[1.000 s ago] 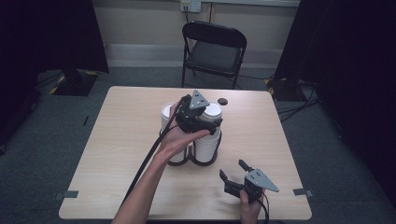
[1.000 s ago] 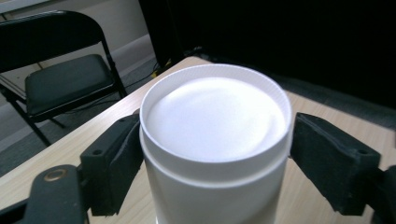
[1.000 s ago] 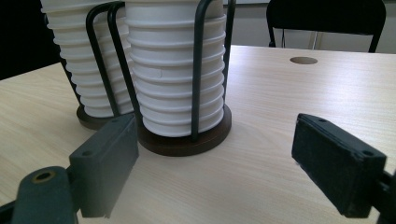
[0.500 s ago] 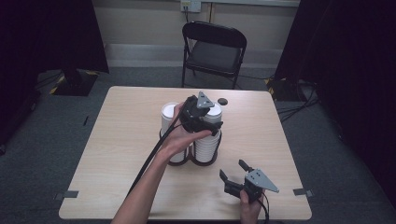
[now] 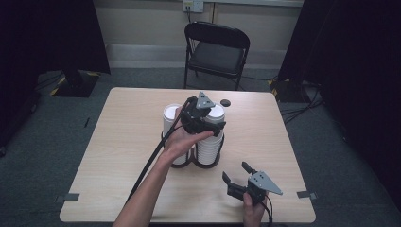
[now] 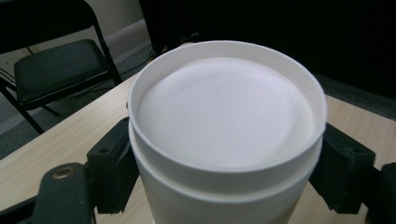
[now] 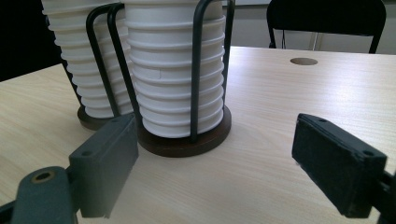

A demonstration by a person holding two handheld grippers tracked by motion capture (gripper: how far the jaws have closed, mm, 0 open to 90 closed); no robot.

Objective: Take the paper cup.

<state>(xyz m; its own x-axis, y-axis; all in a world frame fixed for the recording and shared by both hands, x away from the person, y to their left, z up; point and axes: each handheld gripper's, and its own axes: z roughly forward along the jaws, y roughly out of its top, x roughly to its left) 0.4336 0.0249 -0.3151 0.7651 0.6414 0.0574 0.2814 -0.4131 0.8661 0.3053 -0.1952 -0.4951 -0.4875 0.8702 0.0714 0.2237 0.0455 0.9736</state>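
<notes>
Two claws worked: the left claw [image 5: 211, 124] had just been closing around the top cup [image 6: 226, 126] to lift it, while the right claw [image 5: 236, 174] waited wide nearby.

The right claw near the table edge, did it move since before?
No. The right claw sits at the same spot by the table's near edge, open, as before.

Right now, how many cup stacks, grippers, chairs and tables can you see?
White cup stacks: 2, one to the left and one whose top cup the left gripper's jaws have just been closing around.
Grippers: 2, the left gripper and the right gripper.
Black chair: 1.
Table: 1.
Total: 6.
</notes>
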